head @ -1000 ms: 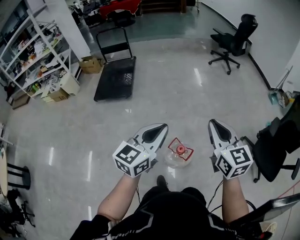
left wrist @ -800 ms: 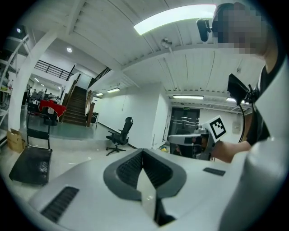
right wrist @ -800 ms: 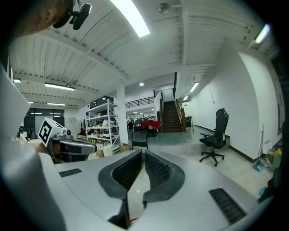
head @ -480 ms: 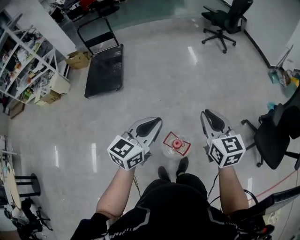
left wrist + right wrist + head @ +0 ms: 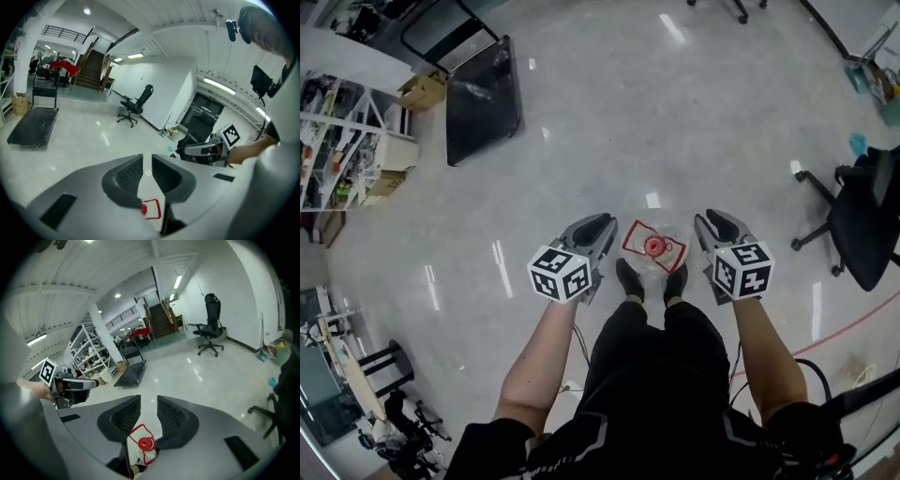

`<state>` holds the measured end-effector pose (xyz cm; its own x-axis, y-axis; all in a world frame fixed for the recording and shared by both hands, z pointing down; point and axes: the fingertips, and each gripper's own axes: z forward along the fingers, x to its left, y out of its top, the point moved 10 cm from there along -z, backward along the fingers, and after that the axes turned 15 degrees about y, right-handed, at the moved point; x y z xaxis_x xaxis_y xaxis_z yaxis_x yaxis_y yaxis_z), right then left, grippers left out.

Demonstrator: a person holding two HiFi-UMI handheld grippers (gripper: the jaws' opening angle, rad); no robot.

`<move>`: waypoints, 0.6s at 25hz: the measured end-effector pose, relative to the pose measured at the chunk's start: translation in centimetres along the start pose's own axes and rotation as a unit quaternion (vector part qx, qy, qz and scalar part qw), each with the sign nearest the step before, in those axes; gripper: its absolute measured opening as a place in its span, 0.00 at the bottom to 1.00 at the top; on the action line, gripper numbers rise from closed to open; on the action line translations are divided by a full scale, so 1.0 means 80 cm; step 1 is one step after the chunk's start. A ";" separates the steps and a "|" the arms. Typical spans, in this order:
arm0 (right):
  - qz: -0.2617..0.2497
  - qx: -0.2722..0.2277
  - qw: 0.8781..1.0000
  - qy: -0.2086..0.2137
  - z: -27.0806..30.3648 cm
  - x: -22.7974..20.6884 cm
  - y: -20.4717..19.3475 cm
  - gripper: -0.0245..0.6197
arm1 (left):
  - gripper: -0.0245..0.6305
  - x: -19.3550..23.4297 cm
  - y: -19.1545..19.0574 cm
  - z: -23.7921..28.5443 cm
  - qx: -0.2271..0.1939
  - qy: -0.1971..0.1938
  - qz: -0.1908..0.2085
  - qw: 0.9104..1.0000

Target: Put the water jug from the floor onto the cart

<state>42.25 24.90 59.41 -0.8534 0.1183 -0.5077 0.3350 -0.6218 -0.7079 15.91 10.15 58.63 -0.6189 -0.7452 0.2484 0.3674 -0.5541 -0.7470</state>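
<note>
The water jug (image 5: 652, 248) is clear with a red cap and a red handle. It stands on the floor just in front of the person's shoes. My left gripper (image 5: 592, 228) hangs to its left and my right gripper (image 5: 710, 225) to its right, both apart from it. The jaws of both are opening, with only floor between them. In the right gripper view the jug's cap (image 5: 145, 443) shows low, below the jaws of the right gripper (image 5: 148, 411). The left gripper view shows only the red handle (image 5: 151, 209). The black flat cart (image 5: 483, 89) stands far off at the upper left.
Shelves with clutter (image 5: 342, 141) and a cardboard box (image 5: 422, 92) stand left of the cart. A black office chair (image 5: 862, 220) is at the right, and a red cable (image 5: 853, 323) runs along the floor. The person's shoes (image 5: 630, 279) touch the jug's near side.
Both grippers have sunk toward the floor to either side of the jug, and their jaws have parted. The head camera now looks more steeply down, so the cart has slid to the upper left.
</note>
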 end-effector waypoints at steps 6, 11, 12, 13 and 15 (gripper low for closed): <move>0.109 0.079 0.991 -0.009 0.054 -0.047 -0.143 0.26 | 0.11 0.047 -0.122 0.097 0.148 -0.019 -0.004 0.989; 0.191 0.119 0.974 -0.026 0.089 -0.077 -0.242 0.28 | 0.24 0.074 -0.202 0.165 0.226 -0.014 0.000 0.974; 0.201 0.124 0.971 -0.026 0.096 -0.080 -0.255 0.28 | 0.24 0.077 -0.214 0.176 0.237 -0.016 0.003 0.971; 0.211 0.127 0.969 -0.025 0.103 -0.084 -0.267 0.28 | 0.24 0.080 -0.225 0.186 0.247 -0.019 0.007 0.969; 0.228 0.130 0.965 -0.024 0.116 -0.092 -0.287 0.29 | 0.24 0.084 -0.245 0.202 0.265 -0.026 0.013 0.964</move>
<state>37.07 31.13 83.98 -0.6604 -0.2463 -0.7094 0.5740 -0.7746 -0.2655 15.76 10.04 84.92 -0.5738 -0.7711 0.2757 0.6935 -0.6367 -0.3372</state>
